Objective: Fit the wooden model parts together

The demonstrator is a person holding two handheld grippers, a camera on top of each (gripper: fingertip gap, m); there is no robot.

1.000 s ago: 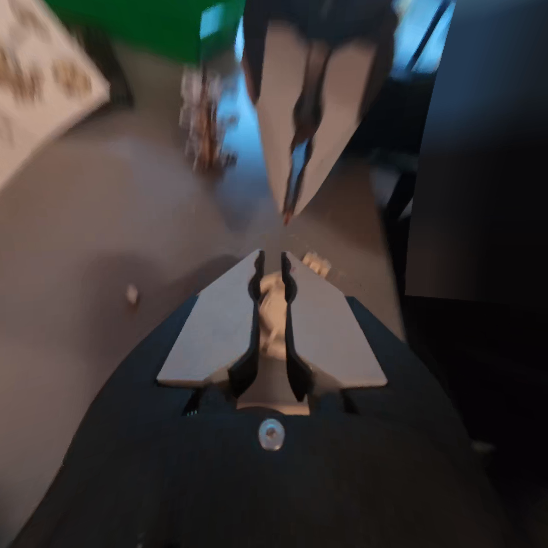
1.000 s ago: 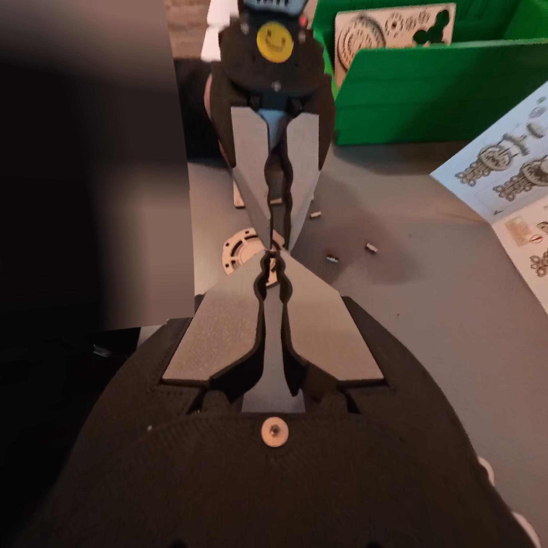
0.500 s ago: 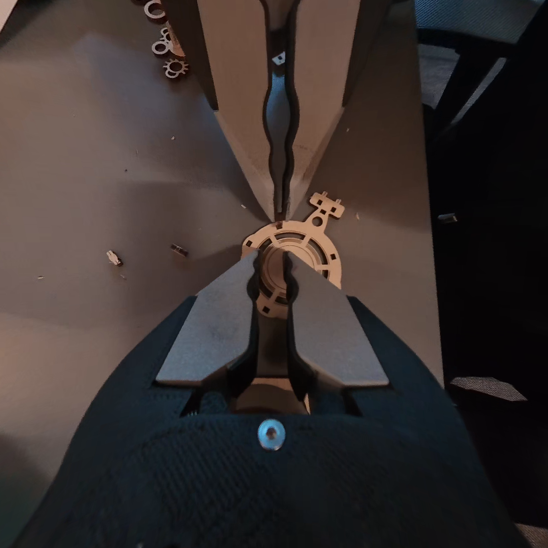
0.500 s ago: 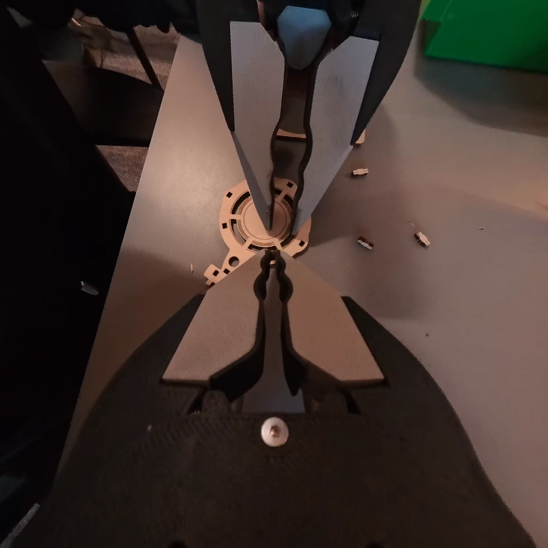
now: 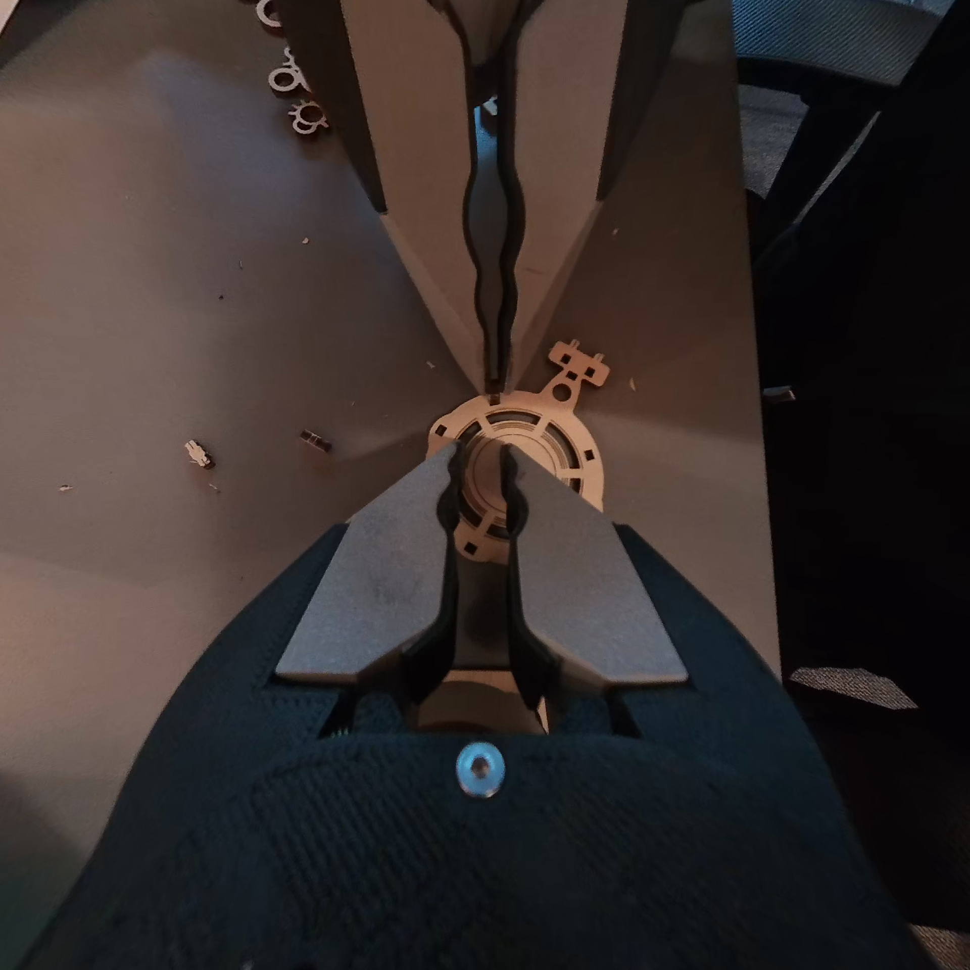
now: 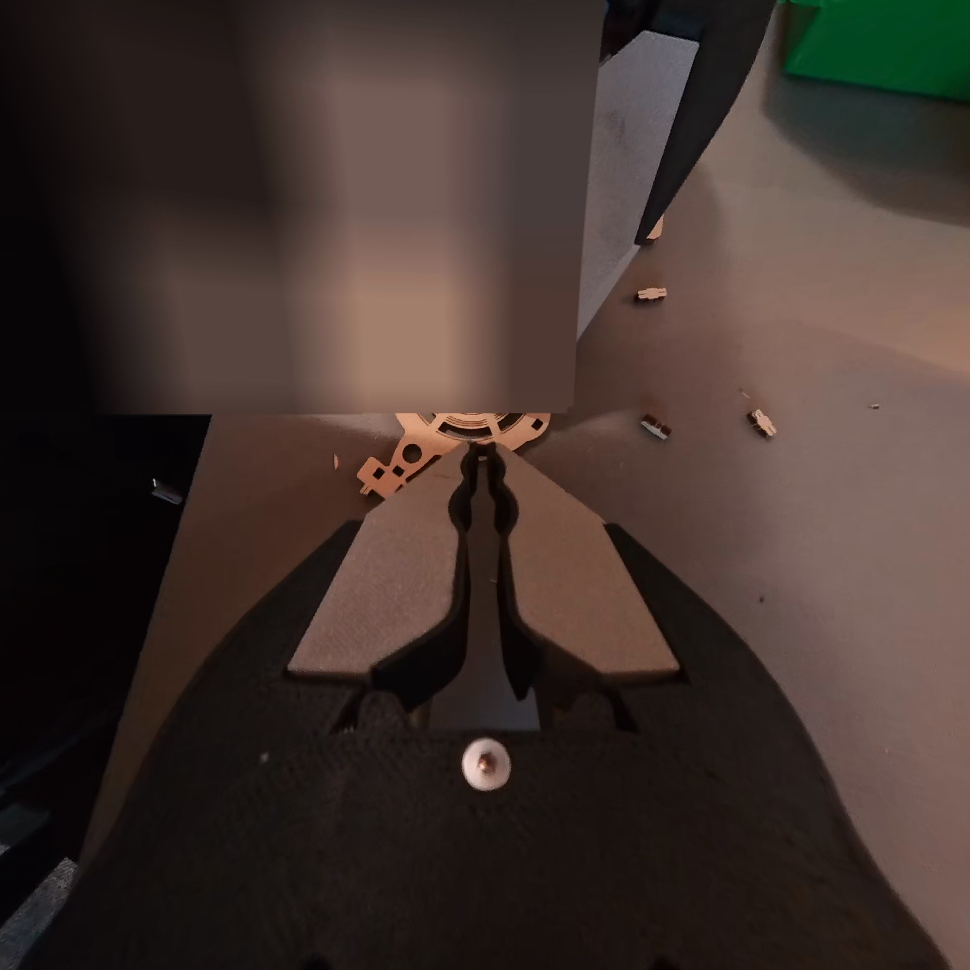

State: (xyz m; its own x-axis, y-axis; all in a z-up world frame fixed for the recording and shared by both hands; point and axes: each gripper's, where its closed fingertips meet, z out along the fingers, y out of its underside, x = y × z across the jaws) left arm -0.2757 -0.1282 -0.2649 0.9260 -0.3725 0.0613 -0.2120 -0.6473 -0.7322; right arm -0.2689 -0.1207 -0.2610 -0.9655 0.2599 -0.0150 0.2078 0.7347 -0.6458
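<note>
Two grippers meet nose to nose over a round wooden frame part (image 5: 517,462) that lies flat on the grey table (image 5: 157,315), close to the table's edge. The left gripper (image 5: 480,456) hovers over the middle of the frame, its jaws a little apart with nothing between them. The right gripper (image 6: 480,455) comes at the frame from the opposite side, tips at its rim; its jaws are pressed close on a tiny pale peg (image 6: 482,455), seen in the left wrist view as a small dark bit right at the frame's rim. The frame's tabbed arm (image 5: 575,370) sticks out beside the right gripper's tip. Away from the table's edge, well apart from the frame, two small loose pegs (image 5: 199,454) lie on the table. Farther beyond the frame lie small wooden gear pieces (image 5: 307,118). A green box (image 6: 882,47) stands far from the frame.
</note>
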